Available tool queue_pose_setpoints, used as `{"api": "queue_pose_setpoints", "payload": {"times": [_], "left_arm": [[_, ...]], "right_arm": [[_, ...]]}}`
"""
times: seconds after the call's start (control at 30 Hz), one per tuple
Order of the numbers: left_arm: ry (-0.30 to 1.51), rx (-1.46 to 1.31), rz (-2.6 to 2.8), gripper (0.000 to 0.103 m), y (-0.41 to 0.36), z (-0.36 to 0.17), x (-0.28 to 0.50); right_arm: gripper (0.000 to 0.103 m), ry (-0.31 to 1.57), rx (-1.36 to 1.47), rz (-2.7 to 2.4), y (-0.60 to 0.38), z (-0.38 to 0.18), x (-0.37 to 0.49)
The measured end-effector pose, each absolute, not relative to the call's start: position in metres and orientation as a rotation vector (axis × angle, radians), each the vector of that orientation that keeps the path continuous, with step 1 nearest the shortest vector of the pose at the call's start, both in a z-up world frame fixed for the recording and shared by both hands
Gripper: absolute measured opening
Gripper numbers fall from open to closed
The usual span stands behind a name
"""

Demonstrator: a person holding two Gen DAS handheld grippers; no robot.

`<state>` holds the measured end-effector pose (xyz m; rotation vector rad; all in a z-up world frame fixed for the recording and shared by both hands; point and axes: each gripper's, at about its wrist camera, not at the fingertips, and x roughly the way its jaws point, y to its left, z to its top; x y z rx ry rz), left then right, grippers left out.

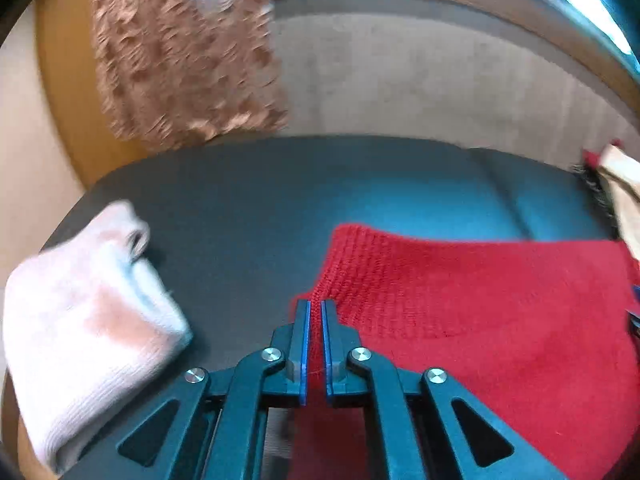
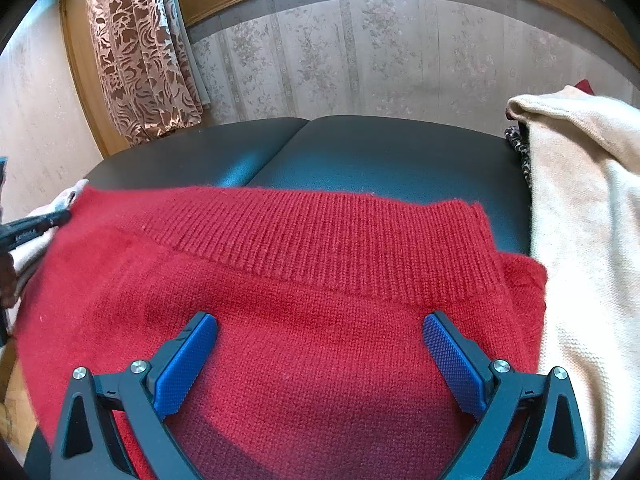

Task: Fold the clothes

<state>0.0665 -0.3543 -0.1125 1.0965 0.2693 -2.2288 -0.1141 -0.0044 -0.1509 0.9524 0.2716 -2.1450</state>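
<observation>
We see the red sweater [image 2: 304, 280] spread across the near half of the dark tabletop [image 2: 360, 148], between a folded white garment [image 1: 84, 320] on the left and a cream one [image 2: 592, 220] on the right. Our left hand-held gripper [image 1: 315, 312] is clenched on the sweater's left edge. Our right hand-held gripper [image 2: 320, 332] hovers released, jaws wide, over its middle.

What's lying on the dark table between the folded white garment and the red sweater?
Nothing: in the left wrist view, only bare dark tabletop separates the folded white garment from the red sweater.
</observation>
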Motion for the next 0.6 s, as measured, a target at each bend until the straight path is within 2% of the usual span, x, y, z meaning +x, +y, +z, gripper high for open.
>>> {"api": "queue_pose_setpoints", "payload": {"times": [0.03, 0.13, 0.3, 0.37, 0.5, 0.6], "left_arm": [[0.270, 1.138, -2.191, 0.004, -0.359, -0.124, 0.065], [0.123, 1.152, -2.147, 0.004, -0.346, -0.133, 0.055], [0.340, 0.985, -2.069, 0.008, -0.365, -0.108, 0.071], [0.366, 0.891, -2.093, 0.015, -0.361, -0.092, 0.077], [0.255, 0.858, -2.273, 0.022, -0.320, -0.073, 0.055], [0.221, 0.978, -2.354, 0.024, -0.288, -0.090, 0.035]], "right_arm": [[0.103, 0.273, 0.952, -2.145, -0.005, -0.151, -0.114], [0.103, 0.265, 0.951, -2.142, -0.003, -0.151, -0.115], [0.103, 0.245, 0.951, -2.134, 0.000, -0.153, -0.115], [0.103, 0.245, 0.955, -2.134, 0.000, -0.153, -0.116], [0.103, 0.249, 0.968, -2.127, 0.000, -0.155, -0.117], [0.103, 0.256, 0.975, -2.130, 0.001, -0.155, -0.116]]}}
